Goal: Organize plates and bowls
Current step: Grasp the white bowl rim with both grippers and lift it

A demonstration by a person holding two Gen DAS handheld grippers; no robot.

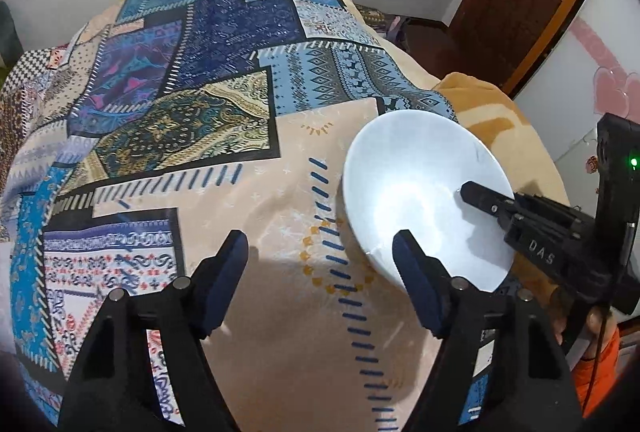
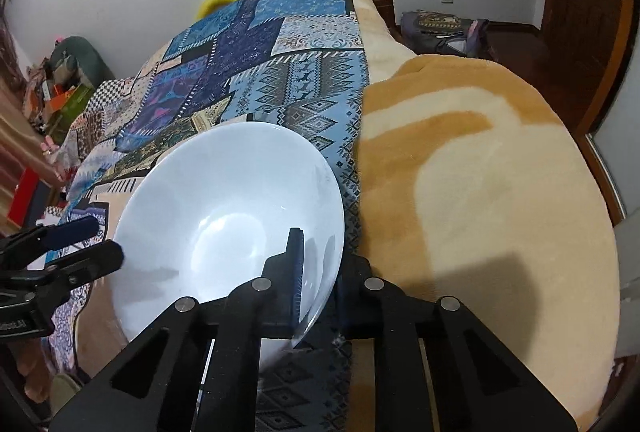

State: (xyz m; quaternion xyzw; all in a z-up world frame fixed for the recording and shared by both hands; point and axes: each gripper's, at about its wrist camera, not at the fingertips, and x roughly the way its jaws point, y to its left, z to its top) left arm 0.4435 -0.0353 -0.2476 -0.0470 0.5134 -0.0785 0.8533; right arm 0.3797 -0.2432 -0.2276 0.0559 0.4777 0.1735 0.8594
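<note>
Seen from the left wrist, the left gripper (image 1: 320, 252) hangs with its blue-padded jaws spread above the patchwork cloth (image 1: 224, 80), nothing between them; its right pad sits at the lower-left edge of the white bowl (image 1: 420, 200), and whether it touches the rim cannot be told. The bowl lies right of centre in the frame, tipped up on the cloth, while the right gripper (image 1: 466, 192) comes in from the right edge, one black finger lying inside the bowl's wall. From the right wrist, the right gripper (image 2: 316, 272) is pressed together on the bowl (image 2: 224, 224), one finger inside and the other outside the near rim at lower centre of the frame, so the rim is pinched between the pads. The bowl fills the lower-left middle, over the seam where the cloth (image 2: 304, 80) meets a tan blanket (image 2: 480, 172) spreading to the right. The left gripper (image 2: 92, 244) shows at the left edge, jaws apart just beside the bowl's far rim. No plate or second bowl is in sight. The step in hand looks like the pick-up of the bowl. The next move likely calls for a steady lift on a thin, slick rim, or a second grip from the left side, before carrying it to its stack.
</note>
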